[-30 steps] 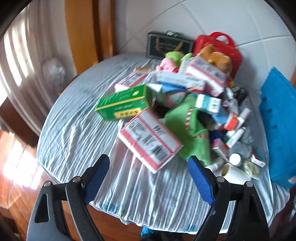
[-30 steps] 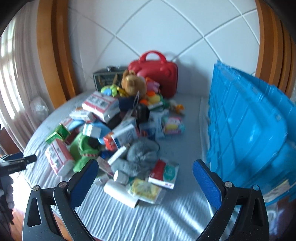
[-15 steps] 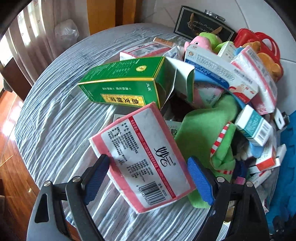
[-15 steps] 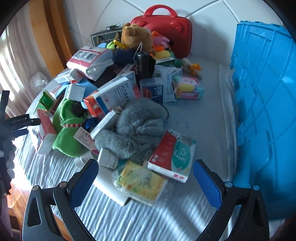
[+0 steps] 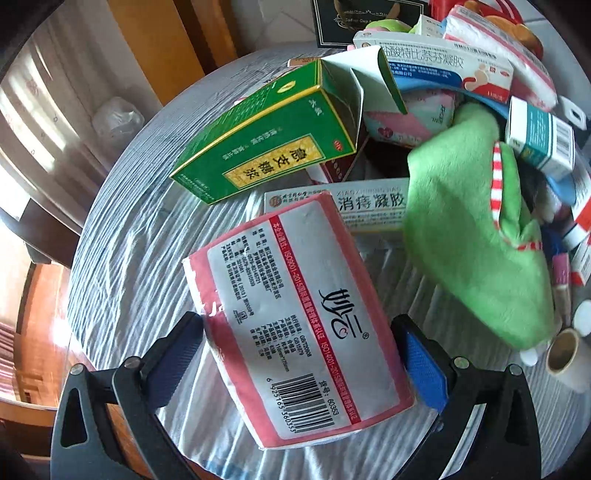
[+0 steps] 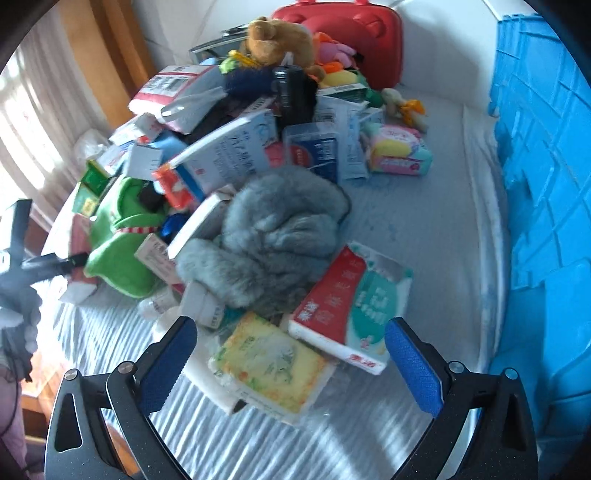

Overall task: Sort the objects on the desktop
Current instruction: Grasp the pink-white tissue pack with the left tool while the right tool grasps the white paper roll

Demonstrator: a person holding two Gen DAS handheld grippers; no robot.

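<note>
The left gripper (image 5: 303, 350) is spread wide, its blue pads either side of the pink tissue pack (image 5: 295, 317) (label and barcode up), which lies on the striped surface (image 5: 122, 258) at the pile's edge, beside the green plush (image 5: 469, 236) and below the green medicine box (image 5: 266, 144). The right gripper (image 6: 291, 354) gapes apart above a yellow packet (image 6: 269, 362) and a red-and-green tissue pack (image 6: 351, 310), gripping nothing

It looks like a room in a home. A round worktop (image 6: 424, 229) under a ribbed pale cloth carries household clutter: medicine boxes (image 5: 266, 147), plush toys (image 6: 273, 37) and a red case (image 6: 354, 33). Wooden panelling (image 5: 155, 48), a curtain (image 5: 40, 110) and wood flooring (image 5: 40, 295) surround it.
</note>
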